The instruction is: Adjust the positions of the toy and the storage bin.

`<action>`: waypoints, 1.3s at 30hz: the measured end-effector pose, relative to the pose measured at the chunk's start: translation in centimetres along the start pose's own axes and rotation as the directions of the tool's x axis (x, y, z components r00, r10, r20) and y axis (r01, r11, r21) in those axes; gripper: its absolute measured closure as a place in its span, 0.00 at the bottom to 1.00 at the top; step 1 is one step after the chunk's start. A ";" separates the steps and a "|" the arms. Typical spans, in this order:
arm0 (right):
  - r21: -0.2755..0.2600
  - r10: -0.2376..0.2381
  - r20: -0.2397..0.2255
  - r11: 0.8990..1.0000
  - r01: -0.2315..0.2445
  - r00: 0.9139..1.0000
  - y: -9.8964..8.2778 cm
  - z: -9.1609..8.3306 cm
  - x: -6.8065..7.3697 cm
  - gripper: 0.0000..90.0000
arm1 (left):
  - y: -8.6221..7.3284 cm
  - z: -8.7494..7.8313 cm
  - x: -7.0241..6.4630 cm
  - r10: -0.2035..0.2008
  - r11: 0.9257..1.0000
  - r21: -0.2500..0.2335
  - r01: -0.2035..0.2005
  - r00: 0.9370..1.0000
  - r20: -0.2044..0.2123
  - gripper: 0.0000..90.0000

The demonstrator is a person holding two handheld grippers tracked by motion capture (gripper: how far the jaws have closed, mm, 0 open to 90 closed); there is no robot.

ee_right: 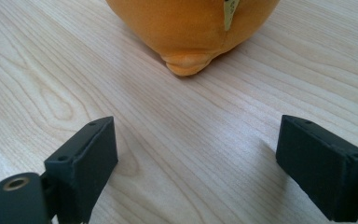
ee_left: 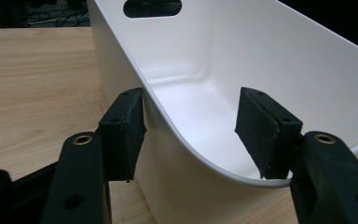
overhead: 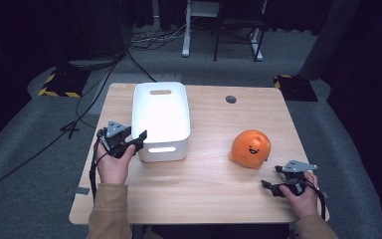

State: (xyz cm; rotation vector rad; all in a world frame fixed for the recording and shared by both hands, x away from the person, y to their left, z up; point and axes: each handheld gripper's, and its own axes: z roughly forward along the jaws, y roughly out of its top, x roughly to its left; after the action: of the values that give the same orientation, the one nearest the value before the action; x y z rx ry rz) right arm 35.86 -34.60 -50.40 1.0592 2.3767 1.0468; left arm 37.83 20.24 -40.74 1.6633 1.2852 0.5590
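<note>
Left gripper (overhead: 140, 138) straddles white bin (overhead: 160, 119) near-left corner wall, one pad outside, one inside, pinching it; right gripper (overhead: 271, 186) jaws spread, empty; orange plush ball (overhead: 250, 148) at its 11 o'clock, near, right hand closest.

We see the table (overhead: 204, 189) lit evenly from above, dark surround from 9 through 3 o'clock; close-ups slightly soft.
</note>
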 end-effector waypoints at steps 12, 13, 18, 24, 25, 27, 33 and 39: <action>0.000 0.001 0.000 1.000 -0.001 1.000 0.0 0.0 0.0 0.14 | -1.0 -0.9 -3.7 0.060 0.998 0.023 -0.062 0.996 0.060 0.47; 0.000 0.000 0.000 1.000 0.000 1.000 0.0 0.0 0.0 0.14 | -1.1 -0.9 -4.1 0.062 0.998 0.028 -0.064 0.996 0.070 0.47; 0.000 0.000 0.000 1.000 0.000 1.000 0.0 0.0 0.0 0.14 | -1.4 -1.1 -5.4 0.077 0.996 0.027 -0.079 0.993 0.089 0.45; 0.000 -0.002 -0.001 1.000 0.002 1.000 0.0 0.0 0.0 0.14 | -2.2 -1.4 -7.6 0.107 0.994 0.025 -0.111 0.985 0.132 0.42; 0.000 -0.002 -0.001 1.000 0.002 1.000 0.0 0.0 0.0 0.14 | -2.3 -1.5 -7.9 0.109 0.993 0.029 -0.114 0.984 0.139 0.42; 0.000 -0.002 -0.001 1.000 0.002 1.000 0.0 0.0 0.0 0.14 | -2.4 -1.5 -8.2 0.113 0.993 0.029 -0.119 0.983 0.146 0.41; 0.000 -0.002 -0.001 1.000 0.002 1.000 0.0 0.0 0.0 0.14 | -3.1 -2.1 -10.2 0.140 0.988 0.036 -0.148 0.976 0.166 0.36; 0.001 -0.003 -0.001 1.000 0.003 1.000 0.0 0.0 0.0 0.14 | -3.7 -2.7 -11.4 0.155 0.986 0.033 -0.163 0.971 0.183 0.34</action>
State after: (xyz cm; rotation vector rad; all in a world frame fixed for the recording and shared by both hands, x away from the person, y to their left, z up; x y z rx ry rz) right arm 35.88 -34.63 -50.40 1.0548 2.3791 1.0456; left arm 29.90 10.85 -40.63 1.8238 1.0484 0.4640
